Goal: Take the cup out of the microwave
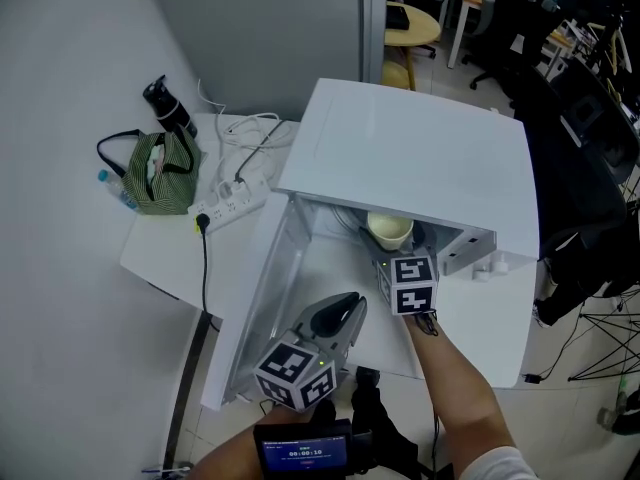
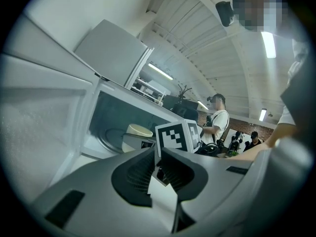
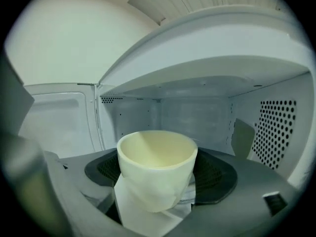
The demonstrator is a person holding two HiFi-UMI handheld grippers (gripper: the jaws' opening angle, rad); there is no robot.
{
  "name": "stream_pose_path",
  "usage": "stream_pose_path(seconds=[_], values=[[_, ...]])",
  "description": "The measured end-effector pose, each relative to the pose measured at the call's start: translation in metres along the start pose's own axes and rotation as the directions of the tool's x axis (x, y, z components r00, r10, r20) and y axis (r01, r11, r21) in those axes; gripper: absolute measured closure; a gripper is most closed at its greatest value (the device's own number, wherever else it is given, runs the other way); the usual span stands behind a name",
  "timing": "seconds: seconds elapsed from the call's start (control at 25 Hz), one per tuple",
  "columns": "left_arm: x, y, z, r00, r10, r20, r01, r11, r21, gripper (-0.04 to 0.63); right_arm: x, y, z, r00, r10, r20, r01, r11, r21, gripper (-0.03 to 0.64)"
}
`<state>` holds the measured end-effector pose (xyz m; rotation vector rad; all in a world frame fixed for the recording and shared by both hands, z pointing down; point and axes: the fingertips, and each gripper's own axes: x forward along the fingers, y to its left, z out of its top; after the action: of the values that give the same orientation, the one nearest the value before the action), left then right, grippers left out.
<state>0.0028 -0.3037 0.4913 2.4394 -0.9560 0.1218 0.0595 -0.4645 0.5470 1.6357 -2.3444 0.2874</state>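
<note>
Cup [image 3: 157, 169] is clamped between the pads of your right tongs [image 3: 158, 181], one pad pressed on each side of its cream wall, rim up and nothing showing inside it. From the head view, cup [image 1: 390, 230] and right tongs [image 1: 392, 244] sit at the mouth of the microwave [image 1: 420, 158], just under the front lip of its top. The perforated side wall of the cavity stands behind the cup in the right gripper view.

Your left tongs [image 1: 345, 308] are closed on nothing. They hang in front of the open door [image 1: 270, 298], which is swung out to the left. The left gripper view confirms it: left tongs [image 2: 159, 164] brought together, with the cup [image 2: 137, 130] visible beyond them.

The microwave occupies the right side of the counter [image 1: 160, 248]. Toward the counter's far left corner lie a striped bag [image 1: 162, 173], a bottle [image 1: 168, 106] and a power strip [image 1: 230, 203].
</note>
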Motion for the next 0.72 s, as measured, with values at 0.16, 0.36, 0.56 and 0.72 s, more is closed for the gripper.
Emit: stream_pose_path(seconds=[0.16,0.36,0.56,0.72], values=[[-0.005,-0.008,0.006,1.000,-0.012,0.009,0.012,1.000,0.005,0.531,-0.019,0.004,0.000,1.000,-0.003,-0.015,0.003,1.000,0.007,0.167],[-0.013,-0.017,0.011,1.000,-0.023,0.016,0.023,1.000,0.004,0.531,-0.048,0.009,0.002,1.000,-0.005,-0.024,0.006,1.000,0.008,0.167],[-0.017,-0.023,0.019,0.999,-0.031,0.030,0.030,0.999,0.029,0.531,-0.075,0.013,0.007,1.000,-0.019,-0.017,0.019,1.000,0.003,0.166],[-0.019,-0.031,0.020,0.999,-0.048,0.023,0.048,0.998,0.034,0.531,-0.098,0.014,0.003,0.999,-0.033,-0.032,0.033,0.999,0.007,0.167]])
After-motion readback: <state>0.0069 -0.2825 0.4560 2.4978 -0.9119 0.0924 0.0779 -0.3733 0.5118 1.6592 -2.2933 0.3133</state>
